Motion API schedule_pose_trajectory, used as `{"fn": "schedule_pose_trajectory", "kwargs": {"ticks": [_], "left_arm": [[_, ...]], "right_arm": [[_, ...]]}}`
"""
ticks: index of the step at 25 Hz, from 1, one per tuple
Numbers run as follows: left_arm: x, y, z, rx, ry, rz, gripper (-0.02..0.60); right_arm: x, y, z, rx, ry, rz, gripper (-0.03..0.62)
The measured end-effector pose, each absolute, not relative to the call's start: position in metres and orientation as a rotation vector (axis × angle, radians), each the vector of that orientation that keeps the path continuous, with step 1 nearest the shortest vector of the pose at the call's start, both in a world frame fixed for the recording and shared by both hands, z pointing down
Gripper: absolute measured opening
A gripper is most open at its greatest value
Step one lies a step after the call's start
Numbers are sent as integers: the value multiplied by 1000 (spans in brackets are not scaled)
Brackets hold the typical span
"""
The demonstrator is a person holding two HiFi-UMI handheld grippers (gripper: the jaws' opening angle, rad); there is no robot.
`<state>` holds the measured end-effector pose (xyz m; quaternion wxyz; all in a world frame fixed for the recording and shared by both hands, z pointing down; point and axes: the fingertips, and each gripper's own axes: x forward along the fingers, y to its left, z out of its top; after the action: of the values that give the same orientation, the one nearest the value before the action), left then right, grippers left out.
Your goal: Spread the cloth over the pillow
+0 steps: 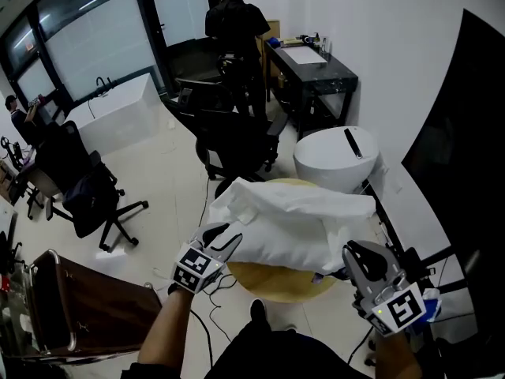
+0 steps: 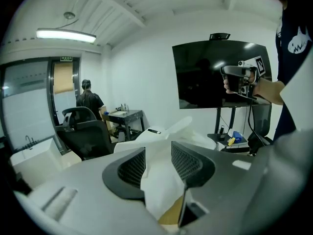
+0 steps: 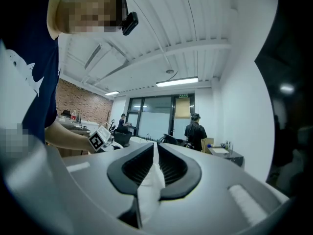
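A white cloth hangs bunched and puffy over a round wooden table. I cannot tell the pillow apart from the cloth. My left gripper holds the cloth's near left edge. In the left gripper view the cloth fills the gap of that gripper and touches both pads. My right gripper grips the near right corner. In the right gripper view a thin fold of cloth is pinched in the narrow gap of that gripper.
A white round bin stands behind the table. Black office chairs and a black desk lie further back, where a person stands. A dark screen on a stand is at right, a brown case at near left.
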<state>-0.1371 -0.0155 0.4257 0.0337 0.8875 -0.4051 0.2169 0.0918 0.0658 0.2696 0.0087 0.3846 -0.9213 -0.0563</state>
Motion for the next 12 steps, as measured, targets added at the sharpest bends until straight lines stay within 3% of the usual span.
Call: {"fn": "schedule_pose_trajectory", "kwargs": {"ticks": [12], "left_arm": [[-172,-101,527,2544,-1087,820,156]], "right_arm": [[54,-1,279,1331,-2802,-111,46]]}}
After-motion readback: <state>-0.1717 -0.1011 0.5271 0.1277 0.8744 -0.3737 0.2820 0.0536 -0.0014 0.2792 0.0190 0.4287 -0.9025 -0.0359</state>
